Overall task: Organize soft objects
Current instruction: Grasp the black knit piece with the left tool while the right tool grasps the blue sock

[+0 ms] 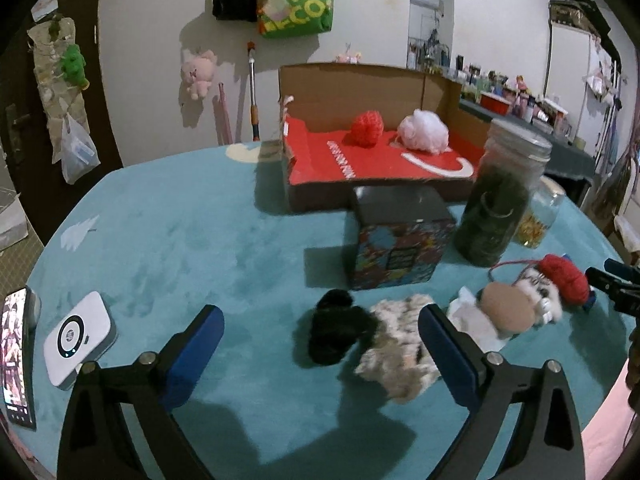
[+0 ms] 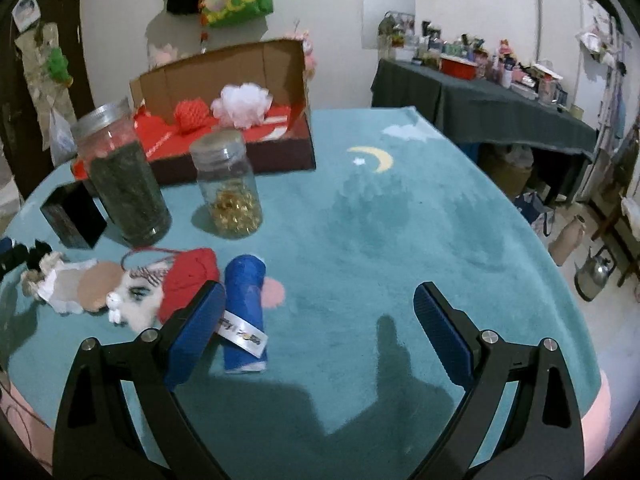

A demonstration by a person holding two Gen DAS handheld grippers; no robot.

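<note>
A cardboard box (image 1: 436,96) (image 2: 240,60) with a red floor holds a red yarn ball (image 1: 367,128) (image 2: 192,117) and a white puff (image 1: 425,131) (image 2: 242,104). On the teal cloth lie a black fluffy piece (image 1: 336,332), a beige knitted piece (image 1: 396,356), a round tan puff (image 1: 506,307) (image 2: 98,286), a white plush toy (image 2: 138,300), a red yarn piece (image 1: 564,278) (image 2: 186,280) and a blue fabric roll (image 2: 245,312). My left gripper (image 1: 320,350) is open just in front of the black piece. My right gripper (image 2: 320,324) is open, its left finger beside the blue roll.
A dark patterned cube box (image 1: 400,240) (image 2: 74,216), a tall jar of dark green stuff (image 1: 500,196) (image 2: 124,172) and a smaller jar with gold bits (image 2: 230,188) stand between the soft things and the cardboard box. A white device (image 1: 78,338) and a phone (image 1: 18,356) lie at left.
</note>
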